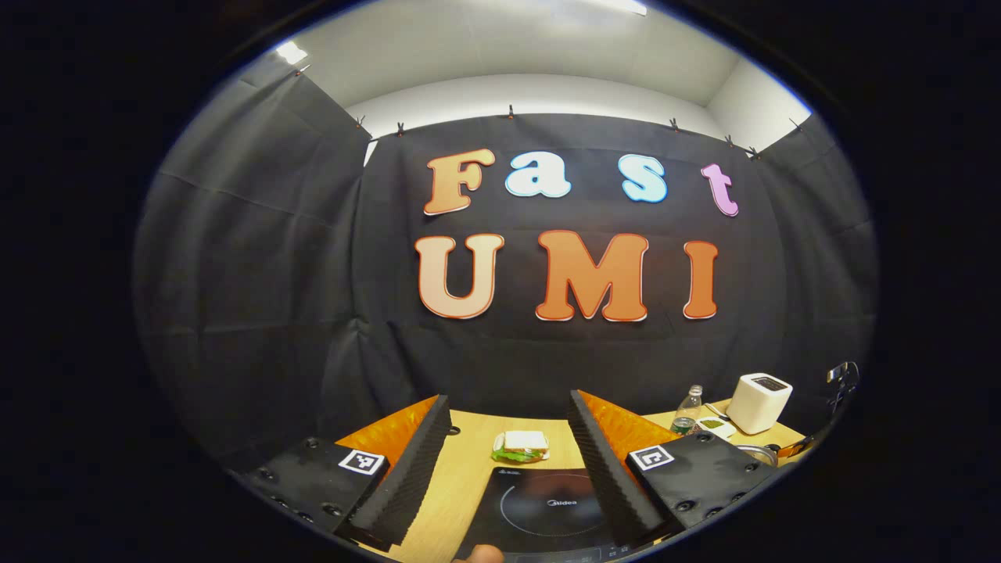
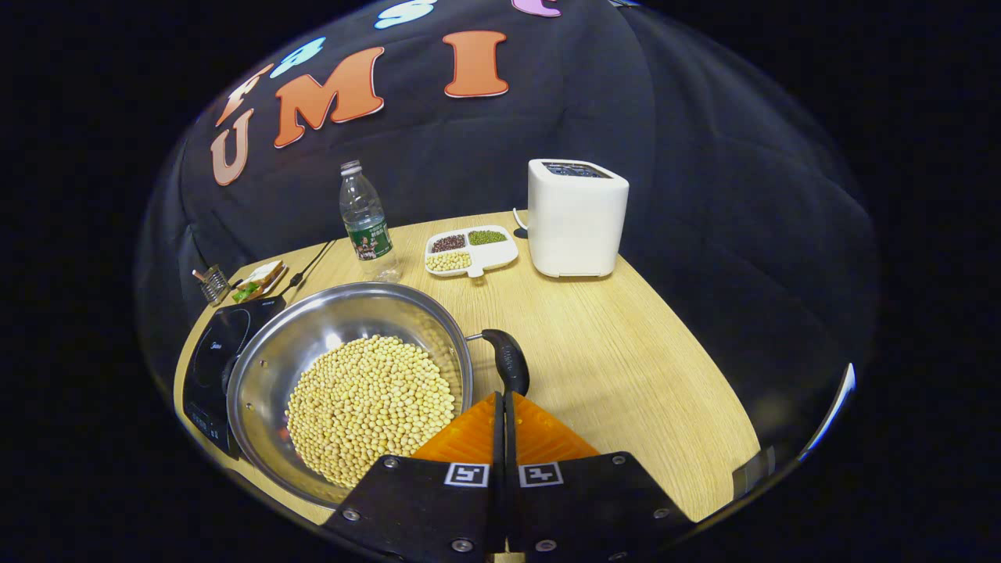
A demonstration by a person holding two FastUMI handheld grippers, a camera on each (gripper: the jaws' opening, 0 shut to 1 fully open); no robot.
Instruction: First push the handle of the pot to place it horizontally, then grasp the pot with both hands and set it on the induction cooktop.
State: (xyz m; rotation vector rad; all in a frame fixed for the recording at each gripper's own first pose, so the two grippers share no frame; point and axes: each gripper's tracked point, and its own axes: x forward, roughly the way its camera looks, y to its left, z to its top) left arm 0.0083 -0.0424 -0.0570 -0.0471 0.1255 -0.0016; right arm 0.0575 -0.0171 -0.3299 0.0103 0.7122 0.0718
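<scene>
The right tool (image 2: 503,399) is clenched with nothing between its fingers, its tips just at the near end of the pot's black handle (image 2: 507,358) — whether they touch it I cannot tell. The steel pot (image 2: 266,367), filled with pale soybeans (image 2: 369,405), sits on the wooden tabletop (image 2: 626,352), its left edge overlapping the black induction cooktop (image 2: 213,352). Beyond it stand a water bottle (image 2: 364,221), a divided dish of beans (image 2: 471,250) and a white toaster (image 2: 576,217); a sandwich (image 2: 258,279) lies at the far left. The left tool (image 1: 509,438) hangs released, jaws wide apart, above the induction cooktop (image 1: 547,508), with the sandwich (image 1: 521,446) just past it — the toaster (image 1: 758,401) far right.
</scene>
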